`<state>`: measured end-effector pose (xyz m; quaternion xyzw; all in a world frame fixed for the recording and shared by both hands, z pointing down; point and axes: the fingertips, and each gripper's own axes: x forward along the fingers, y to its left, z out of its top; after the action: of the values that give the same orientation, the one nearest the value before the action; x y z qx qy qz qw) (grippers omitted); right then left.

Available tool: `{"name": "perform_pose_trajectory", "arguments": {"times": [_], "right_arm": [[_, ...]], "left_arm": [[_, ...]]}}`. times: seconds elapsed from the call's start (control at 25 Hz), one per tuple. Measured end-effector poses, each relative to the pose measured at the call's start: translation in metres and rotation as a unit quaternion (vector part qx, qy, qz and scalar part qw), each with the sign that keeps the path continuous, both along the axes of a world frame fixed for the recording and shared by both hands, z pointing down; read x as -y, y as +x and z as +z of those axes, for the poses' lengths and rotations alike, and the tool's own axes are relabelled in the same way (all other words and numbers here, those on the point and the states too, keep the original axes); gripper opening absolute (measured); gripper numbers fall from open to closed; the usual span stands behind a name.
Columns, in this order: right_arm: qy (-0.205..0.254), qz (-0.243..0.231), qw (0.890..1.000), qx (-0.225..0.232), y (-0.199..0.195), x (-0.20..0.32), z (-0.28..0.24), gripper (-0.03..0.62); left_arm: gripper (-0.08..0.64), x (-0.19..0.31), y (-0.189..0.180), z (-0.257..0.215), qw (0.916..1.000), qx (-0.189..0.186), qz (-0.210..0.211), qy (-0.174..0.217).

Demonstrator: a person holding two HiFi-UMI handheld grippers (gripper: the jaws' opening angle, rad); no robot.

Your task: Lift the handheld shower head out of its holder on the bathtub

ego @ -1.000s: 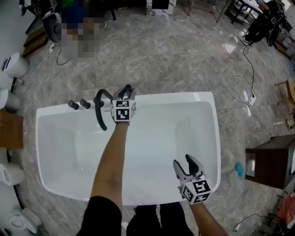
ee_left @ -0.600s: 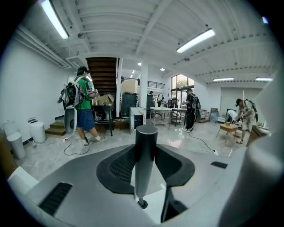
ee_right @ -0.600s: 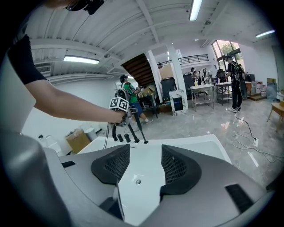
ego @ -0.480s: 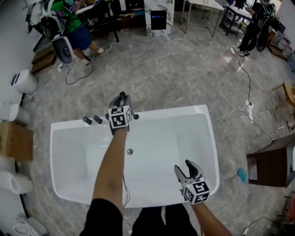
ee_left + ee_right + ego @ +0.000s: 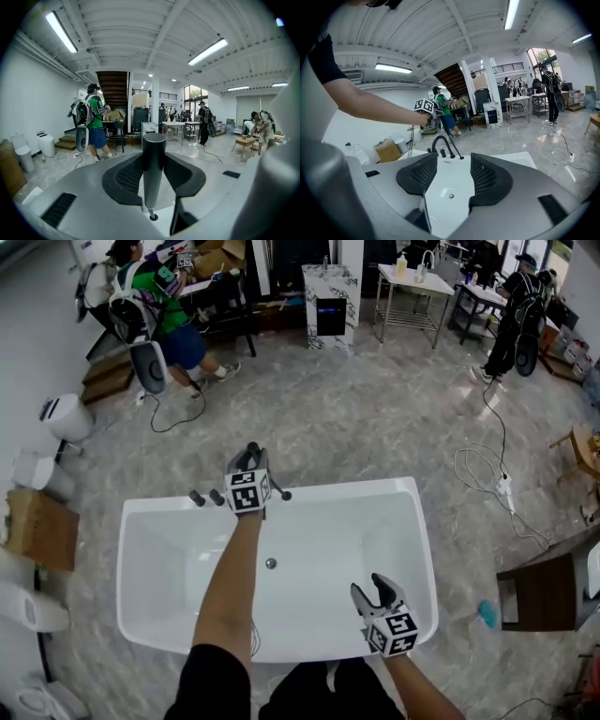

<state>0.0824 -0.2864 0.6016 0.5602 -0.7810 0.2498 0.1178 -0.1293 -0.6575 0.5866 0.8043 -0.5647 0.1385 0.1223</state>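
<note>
**Shower wand gripped above the tub's far rim**

A white, rectangular, glossy bathtub [image 5: 349,488] fills the middle of the head view and stands on a grey marbled floor [image 5: 375,399]. On the bathtub's far rim, towards its left end, rises a black arched faucet spout [image 5: 439,139], with two black round knobs [image 5: 206,497] just beside it. A small metal drain [image 5: 270,563] sits in the bathtub's floor.

The slim, dark grey, stick-shaped handheld shower head [image 5: 153,168] is above the bathtub's far rim, just right of the faucet. It stands between the jaws of the left hand-held gripper [image 5: 250,457], which are narrowed onto its barrel and press it from both sides. In the right gripper view it slants down towards the rim. Whether its lower tip is clear of the rim cannot be told.

The right hand-held gripper [image 5: 369,588] is over the bathtub's near right corner, well apart from the shower head. Its jaws stand wide with only the white basin showing between them.
</note>
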Motion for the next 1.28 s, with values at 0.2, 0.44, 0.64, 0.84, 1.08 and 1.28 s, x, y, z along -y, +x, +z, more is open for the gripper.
{"name": "perform_pose_trajectory", "arguments": {"times": [0.2,0.44,0.64,0.84,1.08,1.28], "right_arm": [[0.009,-0.005,1.0,0.002,-0.003,-0.023,-0.016,0.213],[0.004,-0.012,1.0,0.006,-0.009,-0.048,-0.011,0.213],[0.02,-0.026,0.999,0.009,-0.014,-0.046,-0.023,0.213],[0.038,-0.021,0.999,0.022,-0.019,-0.044,-0.039,0.213],[0.059,-0.031,0.997,0.035,-0.036,-0.052,-0.057,0.212],[0.065,-0.024,0.997,0.04,-0.037,-0.053,-0.069,0.21]], "left_arm": [[0.132,-0.012,-0.009,-0.048,0.9998,-0.001,-0.002,0.018],[0.132,-0.029,-0.019,-0.086,0.9993,-0.007,-0.014,0.035],[0.132,-0.041,-0.016,-0.113,0.9986,0.008,-0.014,0.05],[0.132,-0.058,-0.019,-0.142,0.998,0.014,-0.011,0.06],[0.132,-0.076,-0.012,-0.178,0.9957,0.024,0.01,0.089],[0.132,-0.087,-0.008,-0.202,0.9934,0.013,0.011,0.113]]}}
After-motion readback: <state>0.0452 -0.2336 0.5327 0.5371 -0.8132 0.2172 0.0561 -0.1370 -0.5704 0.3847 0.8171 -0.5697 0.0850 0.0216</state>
